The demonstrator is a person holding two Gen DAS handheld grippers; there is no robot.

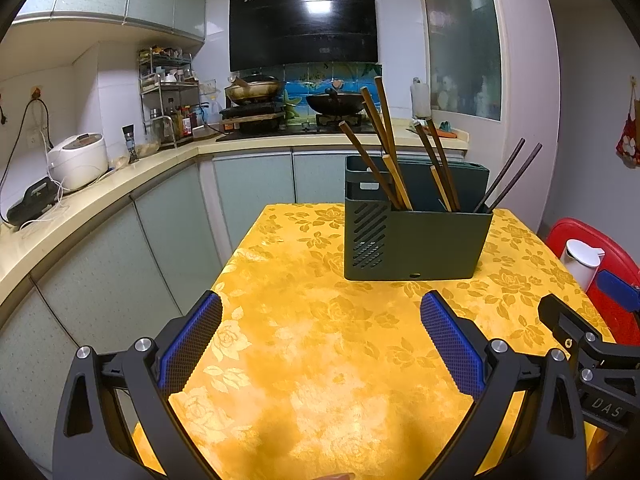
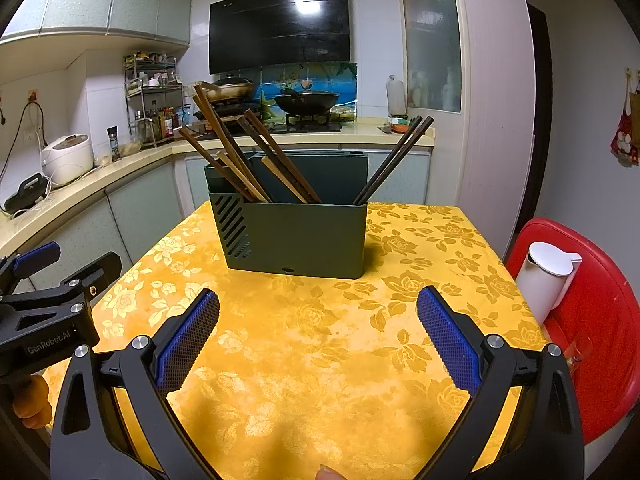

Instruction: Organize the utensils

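With both claws, left and right, wide and empty, pinch one chopstick near its top and lift straight out of the holder by the desk's far edge.

rice cooker | wok | white kettle | red stool

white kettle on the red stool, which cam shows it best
The right wrist view: the white kettle shows whole, lid and spout included, on the red stool. In the left wrist view the kettle sits at the frame edge, partly hidden behind the right gripper's blue pad.
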